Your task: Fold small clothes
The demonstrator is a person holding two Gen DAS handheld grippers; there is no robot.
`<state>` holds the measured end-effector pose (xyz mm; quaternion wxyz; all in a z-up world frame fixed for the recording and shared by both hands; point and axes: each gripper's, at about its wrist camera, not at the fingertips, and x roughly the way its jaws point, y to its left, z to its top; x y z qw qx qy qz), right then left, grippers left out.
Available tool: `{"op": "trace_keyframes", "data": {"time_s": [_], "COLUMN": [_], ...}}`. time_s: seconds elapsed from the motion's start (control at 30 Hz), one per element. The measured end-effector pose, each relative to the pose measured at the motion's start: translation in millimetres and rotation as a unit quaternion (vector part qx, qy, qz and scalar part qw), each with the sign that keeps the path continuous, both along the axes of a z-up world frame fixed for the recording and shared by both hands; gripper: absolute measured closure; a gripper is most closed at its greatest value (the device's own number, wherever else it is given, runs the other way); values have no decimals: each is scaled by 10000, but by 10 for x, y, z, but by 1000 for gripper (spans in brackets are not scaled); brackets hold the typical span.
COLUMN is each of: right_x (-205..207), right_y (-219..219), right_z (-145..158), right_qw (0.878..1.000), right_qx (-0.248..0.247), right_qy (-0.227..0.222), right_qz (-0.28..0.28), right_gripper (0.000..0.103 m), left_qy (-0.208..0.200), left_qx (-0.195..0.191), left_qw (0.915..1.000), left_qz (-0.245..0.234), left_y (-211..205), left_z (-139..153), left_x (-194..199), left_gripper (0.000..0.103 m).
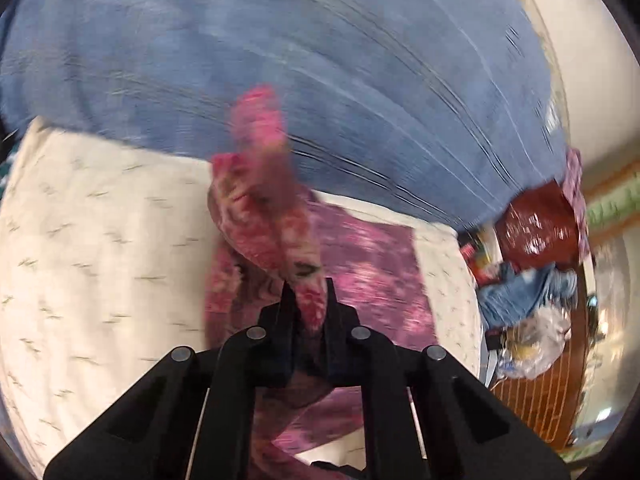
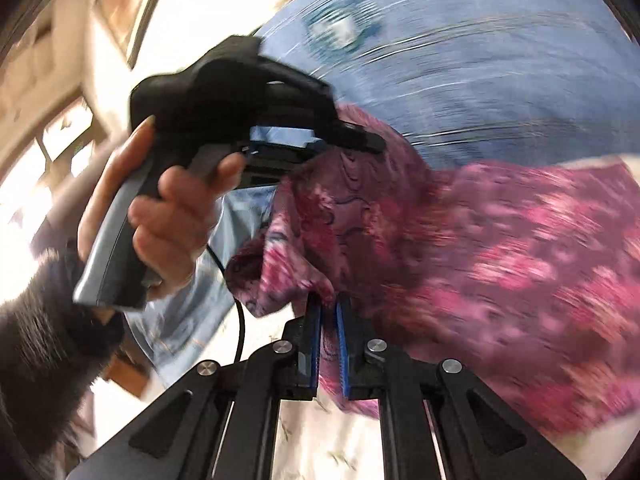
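Left wrist view: black left gripper [image 1: 308, 292] pinched tight on a bunched fold of pink-and-purple patterned cloth garment [image 1: 276, 208], lifted above a cream bedsheet with small grey sprigs [image 1: 100, 220]; beyond, a blue streaked blanket [image 1: 320, 60]. Right wrist view: right gripper [image 2: 329, 304], blue-padded, nearly closed on an edge of the same garment [image 2: 500, 260]; further left, a bare hand [image 2: 160, 216] grasping the other gripper's grey-and-black handle. Heavy motion blur throughout.

Your left tongs [image 1: 308, 300] are matt black plastic with dull metal pins; your right tongs [image 2: 329, 312] carry ribbed blue pads. The pink garment [image 2: 500, 248] is soft printed cloth, the bedsheet [image 1: 100, 240] matt cotton.
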<state>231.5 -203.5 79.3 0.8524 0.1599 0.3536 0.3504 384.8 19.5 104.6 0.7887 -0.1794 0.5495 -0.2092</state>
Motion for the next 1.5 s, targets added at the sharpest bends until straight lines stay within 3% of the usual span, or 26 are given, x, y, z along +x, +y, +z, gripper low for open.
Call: {"op": "trace_keyframes", "data": {"time_s": [0.2,0.3,0.4,0.43,0.47,0.6,0.73,0.8,0.93,1.03,1.27,1.3,1.33,1.37,1.4,1.43,1.47,1.5], "right_x": [60,134,195,200,175,32,48,32,-43,-7,38,67,78,75,71,68,97,149], "right_y": [-919,-1174,-1247,-1255,-1257,-1220,-1200,-1192,-1201,-1189,-1014,-973,-946,-903,-877,-855,-822,-788], "right_z": [-353,-573,-658,-673,-682,-661,-706,-675,-642,-696,-694,-702,-710,-717,-710,-707,-727,-763], "right_qw": [9917,9864,9869,9868,9871,9916,9921,9910,9897,9856,9844,9854,9871,9891,9909,9929,9933,9929], "right_qx": [672,979,998,1072,1138,1046,1031,1126,1271,1476,1580,1524,1414,1300,1204,1077,1038,999], "right_qy": [747,1057,1118,1103,1067,762,713,711,623,806,764,760,748,689,608,504,500,632], "right_qz": [-803,-790,-596,-496,-366,-14,77,147,218,176,89,51,-30,-36,-42,-61,14,96], "right_gripper": [96,90,70,49,39,35,30,25,20,20,20,20,20,24,29,47,83,92], "left_qy": [346,716,964,963,965,1011,1239,1199,1012,1067,859,801,818,814,777,707,663,649], "left_qx": [620,878,992,1043,1086,1368,1673,1950,2835,3392,4253,4288,4183,3977,3898,3823,3724,3615], "left_qw": [9973,9935,9904,9898,9893,9838,9733,9676,9438,9193,8751,8740,8809,8933,8982,9035,9104,9172], "left_qz": [-198,-126,-69,-95,-146,-573,-971,-1065,-1366,-1684,-2146,-2144,-2060,-1929,-1879,-1804,-1674,-1542], "left_y": [-820,-959,-1004,-1035,-1036,-1151,-1388,-1507,-1734,-1885,-2084,-2079,-2038,-1968,-1927,-1890,-1847,-1785], "left_z": [-362,-673,-829,-835,-831,-801,-796,-764,-778,-874,-1012,-1035,-1039,-1014,-1003,-967,-925,-881], "left_x": [59,176,260,263,262,272,301,288,227,135,-28,-38,-37,-36,-61,-80,-98,-119], "left_gripper": [95,95,95,95,95,91,54,49,36,36,35,35,38,49,54,65,76,81]}}
